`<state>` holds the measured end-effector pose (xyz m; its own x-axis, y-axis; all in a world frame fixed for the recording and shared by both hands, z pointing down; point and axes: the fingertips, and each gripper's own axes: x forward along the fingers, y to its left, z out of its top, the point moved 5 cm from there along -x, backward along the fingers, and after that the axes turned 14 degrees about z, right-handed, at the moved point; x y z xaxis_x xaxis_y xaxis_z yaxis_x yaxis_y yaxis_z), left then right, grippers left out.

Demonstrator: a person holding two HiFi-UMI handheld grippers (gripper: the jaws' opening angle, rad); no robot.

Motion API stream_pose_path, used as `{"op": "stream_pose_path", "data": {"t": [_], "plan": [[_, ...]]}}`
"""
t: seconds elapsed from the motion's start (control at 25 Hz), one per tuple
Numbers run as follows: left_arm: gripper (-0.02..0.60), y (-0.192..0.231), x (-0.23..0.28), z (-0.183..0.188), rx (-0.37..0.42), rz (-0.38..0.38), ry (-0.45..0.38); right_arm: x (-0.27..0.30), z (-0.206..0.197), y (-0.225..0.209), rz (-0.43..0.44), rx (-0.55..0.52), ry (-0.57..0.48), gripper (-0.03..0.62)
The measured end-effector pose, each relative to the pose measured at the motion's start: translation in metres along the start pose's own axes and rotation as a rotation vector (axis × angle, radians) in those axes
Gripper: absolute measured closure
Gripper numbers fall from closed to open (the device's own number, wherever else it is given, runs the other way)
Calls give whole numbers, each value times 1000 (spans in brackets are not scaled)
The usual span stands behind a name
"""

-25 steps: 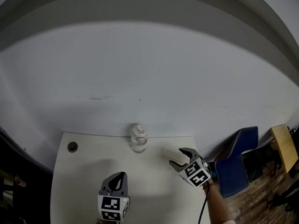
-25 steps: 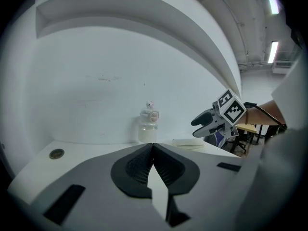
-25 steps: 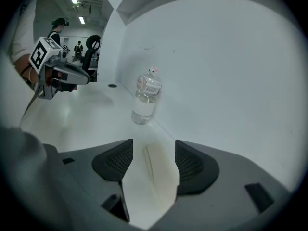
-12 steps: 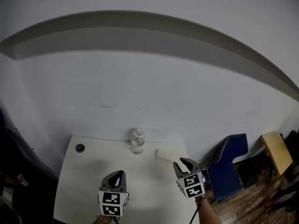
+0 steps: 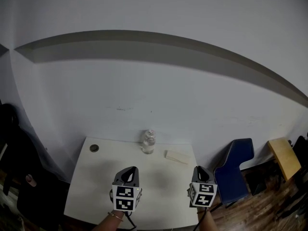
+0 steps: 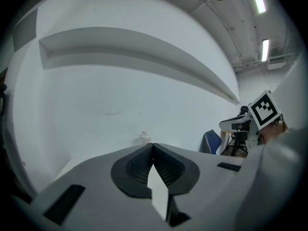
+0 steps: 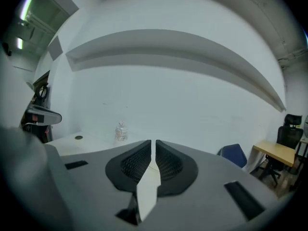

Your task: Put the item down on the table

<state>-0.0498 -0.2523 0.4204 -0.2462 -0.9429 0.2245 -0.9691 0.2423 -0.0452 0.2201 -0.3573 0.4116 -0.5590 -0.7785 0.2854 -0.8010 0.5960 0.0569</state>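
- Bench [image 5: 91, 186]: the drop looks done, so what counts now is a clean retreat
- Left gripper [image 5: 129, 171]: fingers clenched, empty
- Right gripper [image 5: 199, 169]: fingers have just been closing, nothing between them
- Pale flat item [image 5: 177, 156]: lying on the bench beside the bottle [image 5: 148, 142], untouched

Pale flat item [image 5: 177, 156] on table [image 5: 94, 184]

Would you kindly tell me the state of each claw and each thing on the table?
Left claw: shut, empty.
Right claw: jaws just been closing, almost together, nothing between.
Bottle: upright at table's far edge.
Pale flat item: lying on table, apart from both claws.
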Motion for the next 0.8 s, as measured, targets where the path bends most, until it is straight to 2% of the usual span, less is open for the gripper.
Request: {"op": "stream_pose_path", "data": {"t": [0.12,0.28,0.52,0.8], "plan": [[565,-2,-7,4,13,-16,-5,-18,0,4,-42,21,-1,545],[565,-10,-10,8,3,-41,-10,-42,3,11,-88,-2,17,546],[565,-26,-9,5,-7,-76,-8,-68,0,16,-89,13,12,554],[565,-36,-2,8,7,-100,-12,-68,-6,11,-110,48,4,553]]}}
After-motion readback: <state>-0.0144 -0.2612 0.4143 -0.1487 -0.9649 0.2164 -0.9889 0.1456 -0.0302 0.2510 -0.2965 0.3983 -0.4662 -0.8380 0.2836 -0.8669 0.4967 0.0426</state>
